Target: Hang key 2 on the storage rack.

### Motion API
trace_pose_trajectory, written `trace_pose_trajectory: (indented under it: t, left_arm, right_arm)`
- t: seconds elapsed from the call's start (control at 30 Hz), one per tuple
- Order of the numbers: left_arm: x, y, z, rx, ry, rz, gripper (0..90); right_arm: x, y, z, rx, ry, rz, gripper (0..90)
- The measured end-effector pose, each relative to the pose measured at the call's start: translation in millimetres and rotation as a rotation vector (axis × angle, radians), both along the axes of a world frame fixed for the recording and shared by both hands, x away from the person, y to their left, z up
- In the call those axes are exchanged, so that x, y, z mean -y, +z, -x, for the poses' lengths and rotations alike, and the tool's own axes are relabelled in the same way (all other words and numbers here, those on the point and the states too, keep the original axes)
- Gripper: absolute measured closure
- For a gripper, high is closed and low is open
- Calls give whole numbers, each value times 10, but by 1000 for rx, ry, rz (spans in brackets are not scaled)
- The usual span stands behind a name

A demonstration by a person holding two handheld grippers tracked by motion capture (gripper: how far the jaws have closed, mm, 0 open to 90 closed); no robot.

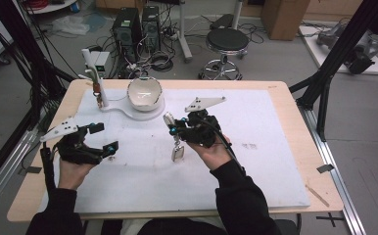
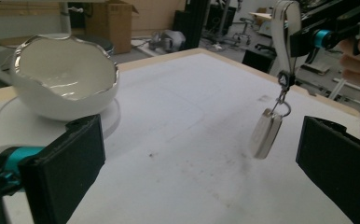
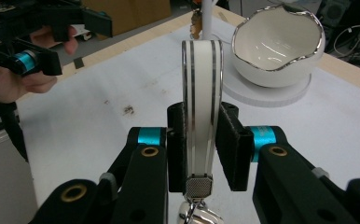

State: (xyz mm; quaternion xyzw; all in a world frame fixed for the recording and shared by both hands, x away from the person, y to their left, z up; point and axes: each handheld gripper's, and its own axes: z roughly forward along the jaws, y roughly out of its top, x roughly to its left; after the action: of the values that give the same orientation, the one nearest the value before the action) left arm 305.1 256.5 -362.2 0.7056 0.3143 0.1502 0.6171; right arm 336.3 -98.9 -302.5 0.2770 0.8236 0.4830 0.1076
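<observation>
Nearest, right gripper [image 1: 173,128], fingers clamped on a white, silver-edged strap loop [image 3: 202,107]; its small white metal-clasped fob [image 1: 178,153] dangles above the table [image 1: 275,147]. Probably light, limp, swings freely; grip the strap. Left gripper [image 1: 106,138]: fingers wide, empty. Farther: white eggshell-shaped bowl [image 1: 144,92].
</observation>
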Motion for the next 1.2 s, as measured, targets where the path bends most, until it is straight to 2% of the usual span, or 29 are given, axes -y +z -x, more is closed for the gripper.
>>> trace_pose_trajectory:
  t: [0.17,0.33,0.43,0.53,0.67,0.77,0.87,1.0,1.2]
  left_arm:
    - [224,99,-43,3,-77,33,22]
    - [455,219,-104,13,-144,28,23]
    - [553,278,-139,29,-182,64,52]
    - [630,319,-178,24,-217,87,79]
    - [673,347,-196,22,-266,118,128]
    - [669,351,-192,24,-273,121,174]
    - [656,358,-183,35,-300,136,286]
    - [650,368,-176,40,-324,171,363]
    - [646,363,-161,30,-350,135,503]
  right_arm:
    - [-32,12,72,22,17,-19,744]
    - [-75,17,97,24,35,-34,744]
    - [-102,13,107,22,48,-44,744]
    - [-130,14,120,24,70,-59,745]
    - [-190,17,142,26,94,-68,744]
    - [-229,14,153,24,111,-78,744]
    - [-269,8,163,25,130,-85,744]
    - [-347,-10,170,18,157,-97,745]
    - [-465,-24,198,22,190,-91,744]
